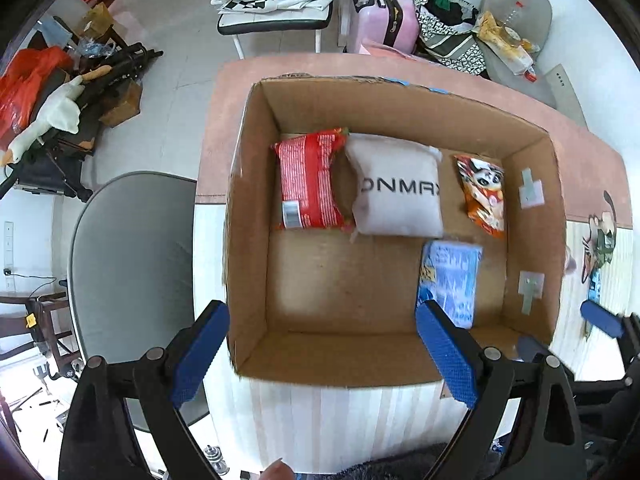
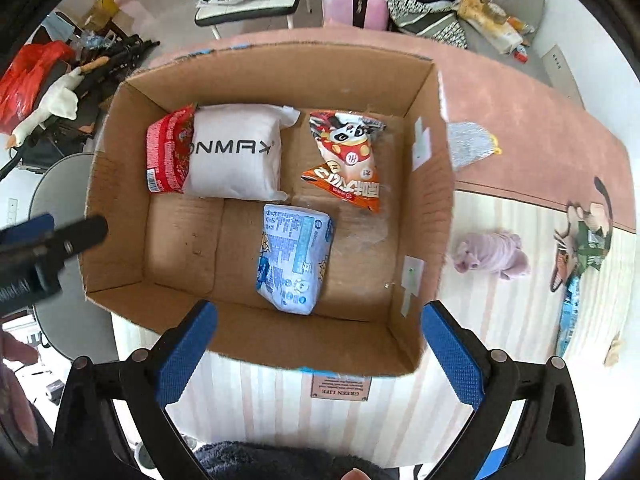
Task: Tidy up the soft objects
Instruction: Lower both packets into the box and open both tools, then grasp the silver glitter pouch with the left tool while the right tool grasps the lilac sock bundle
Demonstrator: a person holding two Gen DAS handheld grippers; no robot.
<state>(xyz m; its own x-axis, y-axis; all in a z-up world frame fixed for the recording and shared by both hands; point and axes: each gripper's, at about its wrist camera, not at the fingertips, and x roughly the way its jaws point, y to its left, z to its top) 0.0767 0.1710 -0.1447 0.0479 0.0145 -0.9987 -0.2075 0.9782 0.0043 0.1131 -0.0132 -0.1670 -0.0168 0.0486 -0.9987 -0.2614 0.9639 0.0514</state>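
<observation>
Cardboard box point(image 2: 132, 184) on the table holds 4 soft items: red packet point(image 2: 166, 156) touching white pillow pack point(image 2: 236, 152), orange snack bag point(image 2: 348, 160), blue tissue pack point(image 2: 294, 256). Left outside, right of box: purple plush point(image 2: 490, 254), silvery cloth point(image 2: 472, 144), maybe more at the blurred edge. Left gripper point(image 1: 322, 354) and right gripper point(image 2: 320, 354) both spread wide, empty, near the box's near wall.

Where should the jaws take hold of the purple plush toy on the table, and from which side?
Grip the purple plush toy across its round body, coming from above with the right gripper. It lies low outside the cardboard box, and its wrinkled middle looks soft enough to pinch.
</observation>
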